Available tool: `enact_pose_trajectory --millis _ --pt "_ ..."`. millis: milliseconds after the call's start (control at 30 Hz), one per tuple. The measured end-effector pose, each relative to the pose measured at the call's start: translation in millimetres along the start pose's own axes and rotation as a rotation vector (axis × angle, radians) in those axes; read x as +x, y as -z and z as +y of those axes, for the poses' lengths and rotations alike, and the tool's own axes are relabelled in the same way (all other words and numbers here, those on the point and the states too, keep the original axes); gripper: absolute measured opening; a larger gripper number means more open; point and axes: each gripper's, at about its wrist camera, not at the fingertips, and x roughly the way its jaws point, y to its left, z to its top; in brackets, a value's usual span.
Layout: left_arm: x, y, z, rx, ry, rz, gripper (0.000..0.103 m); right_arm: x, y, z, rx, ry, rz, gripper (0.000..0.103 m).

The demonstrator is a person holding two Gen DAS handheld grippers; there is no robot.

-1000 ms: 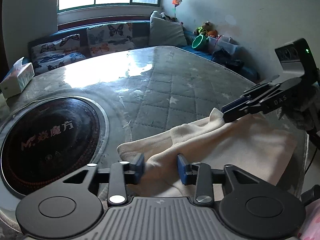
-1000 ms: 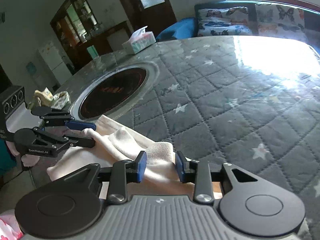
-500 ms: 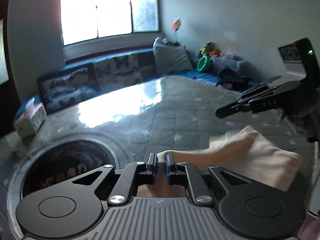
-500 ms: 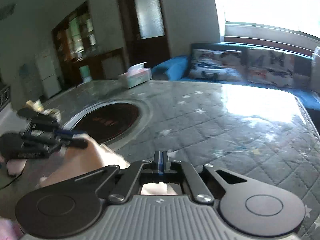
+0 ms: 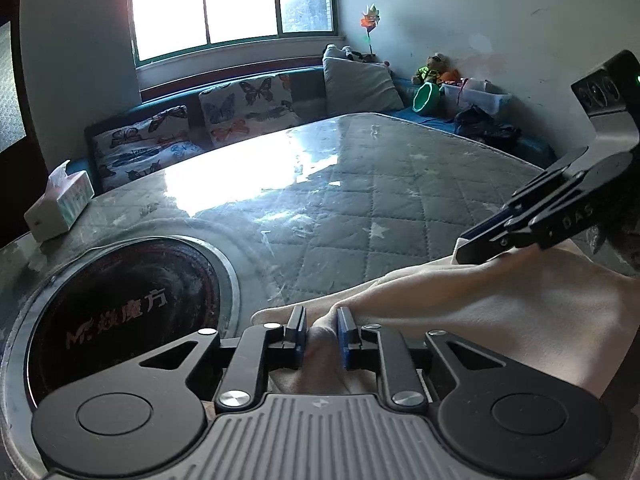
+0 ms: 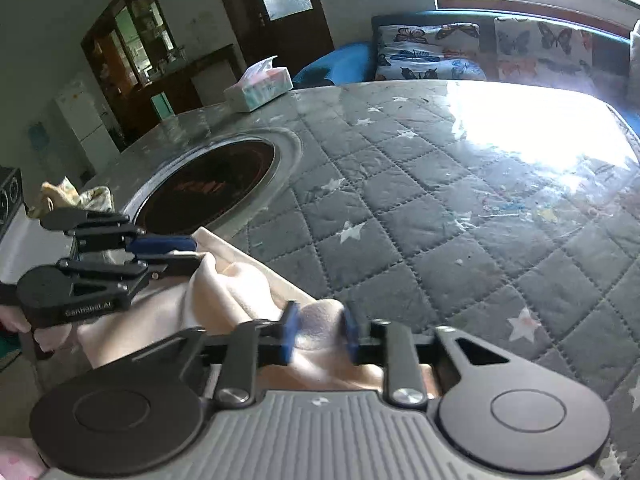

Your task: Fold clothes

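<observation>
From the tissue box (image 5: 60, 204) and round hob (image 5: 120, 316) rightward, the quilted table (image 5: 360, 200) lies bare to its far edge. The cream cloth (image 5: 500, 312) sits bunched at the near edge, left gripper (image 5: 321, 334) and right gripper (image 6: 318, 330) each pinching a fold. Both pairs of jaws have just reopened slightly from half a second ago, cloth between them.

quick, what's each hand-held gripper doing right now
Left hand-held gripper: jaws just reopened slightly, pads pinching a fold of the cream cloth.
Right hand-held gripper: same, pinching the cloth's other end.
</observation>
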Motion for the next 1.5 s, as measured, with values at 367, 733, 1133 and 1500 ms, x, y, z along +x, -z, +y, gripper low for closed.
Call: enact_pose_trajectory --millis 367,733,1133,1500 --pt "-5 -5 0 -0.034 -0.043 -0.047 0.017 -10 -7 6 -0.036 0.14 -0.171 0.01" --pt "-31 -1 -32 0.053 0.021 -0.097 0.021 -1 -33 31 -0.173 0.045 -0.092 0.017" --pt "-27 12 -40 0.056 0.05 -0.08 0.033 55 -44 58 -0.272 -0.086 0.1 0.018" --pt "-45 8 -27 -0.032 -0.027 -0.155 0.052 33 -48 67 -0.316 0.037 -0.086 0.003"
